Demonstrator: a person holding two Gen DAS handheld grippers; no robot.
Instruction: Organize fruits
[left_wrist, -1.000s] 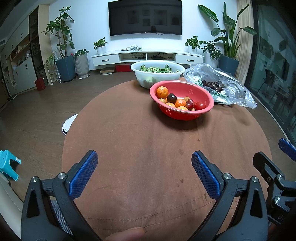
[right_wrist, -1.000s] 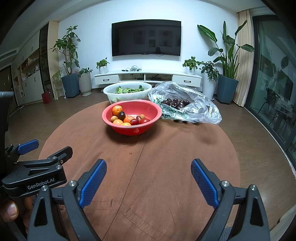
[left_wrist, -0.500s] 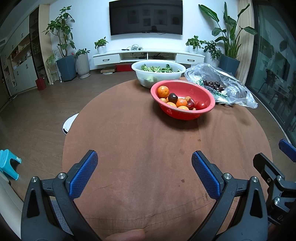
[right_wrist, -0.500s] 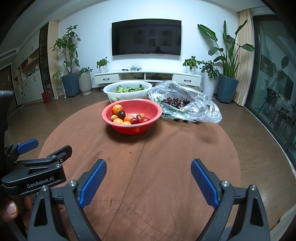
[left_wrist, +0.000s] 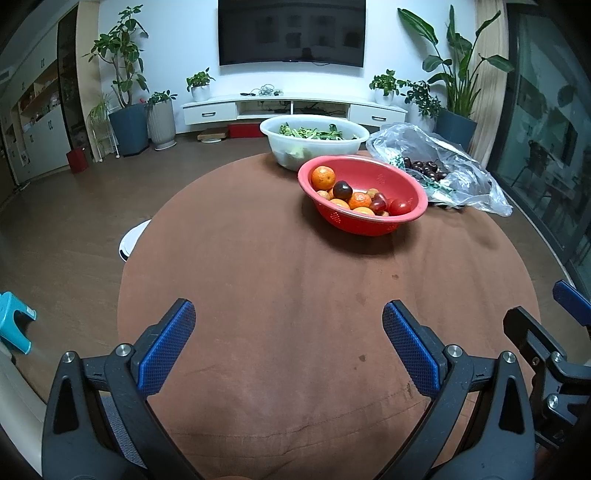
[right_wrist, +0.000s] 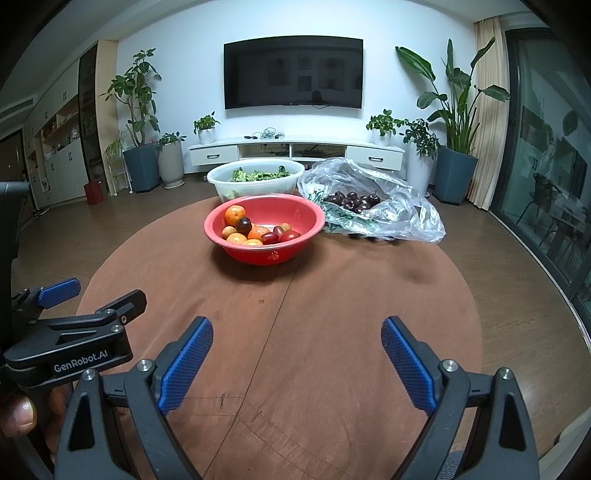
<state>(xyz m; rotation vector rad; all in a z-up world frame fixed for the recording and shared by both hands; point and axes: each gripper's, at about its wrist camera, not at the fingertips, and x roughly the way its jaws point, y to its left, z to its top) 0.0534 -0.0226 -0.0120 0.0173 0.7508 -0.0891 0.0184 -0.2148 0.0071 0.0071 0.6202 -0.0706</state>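
A red colander bowl (left_wrist: 406, 184) (right_wrist: 295, 210) stands toward the far side of the round brown table (left_wrist: 277, 280) (right_wrist: 332, 295). It holds oranges (left_wrist: 323, 177) (right_wrist: 235, 215), a dark plum (left_wrist: 342, 190) (right_wrist: 244, 223), small red tomatoes (left_wrist: 399, 206) (right_wrist: 289, 235) and other small fruit. To its right lies a clear plastic bag (left_wrist: 461, 166) (right_wrist: 399, 206) with dark cherries (left_wrist: 423, 168) (right_wrist: 356, 201). My left gripper (left_wrist: 288, 332) and right gripper (right_wrist: 297, 347) hover open and empty over the near part of the table, well short of the bowl.
A white basin of green vegetables (left_wrist: 314, 138) (right_wrist: 255, 179) sits behind the red bowl. The left gripper's body (right_wrist: 74, 343) shows at the left of the right wrist view, with a thumb (right_wrist: 18, 417) below it. A white stool (left_wrist: 133, 240) stands left of the table.
Both views have shifted very slightly; the bowl sits a touch lower and to the right in the left wrist view. Both grippers stay open and empty.
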